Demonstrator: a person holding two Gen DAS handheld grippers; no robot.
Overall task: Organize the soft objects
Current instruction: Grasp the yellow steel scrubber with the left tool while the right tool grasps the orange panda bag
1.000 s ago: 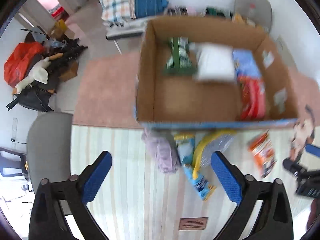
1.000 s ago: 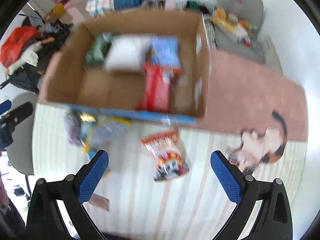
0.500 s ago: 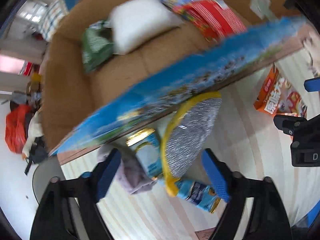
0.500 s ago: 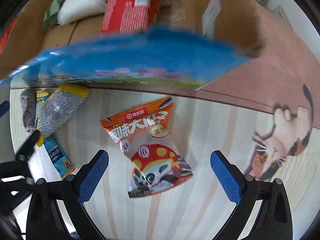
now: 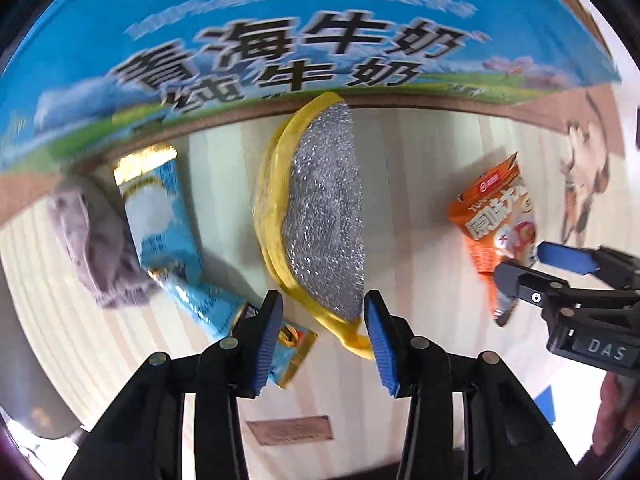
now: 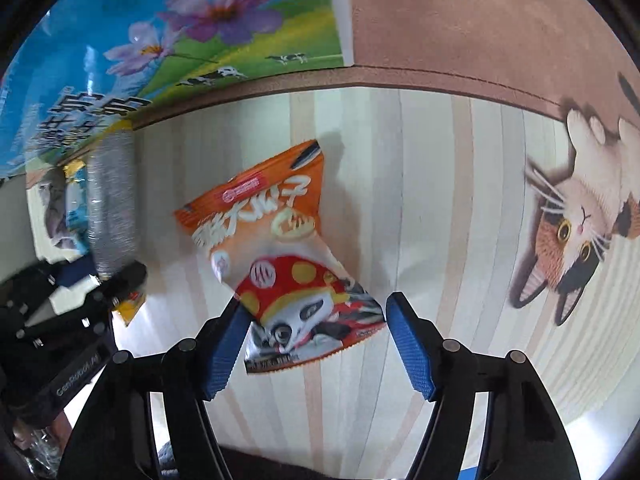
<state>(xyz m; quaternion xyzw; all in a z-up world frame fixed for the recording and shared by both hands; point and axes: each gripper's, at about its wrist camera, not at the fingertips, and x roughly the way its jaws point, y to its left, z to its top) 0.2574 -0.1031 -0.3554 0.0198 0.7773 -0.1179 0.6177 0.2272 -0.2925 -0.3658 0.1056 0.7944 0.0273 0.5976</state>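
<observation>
Blue-padded, the left gripper (image 5: 324,332) has its jaws just closing around the near end of the yellow-edged silver scouring pad (image 5: 320,216) on the striped mat (image 5: 404,208); whether the pads press it I cannot tell. The right gripper (image 6: 316,340) has jaws also closing, still apart, with the orange snack packet (image 6: 280,264) lying between them, its left pad at the packet's edge. Beyond the scourer lie a light-blue sachet (image 5: 160,216) and a grey cloth (image 5: 92,240), against the blue printed milk carton box (image 5: 280,40).
</observation>
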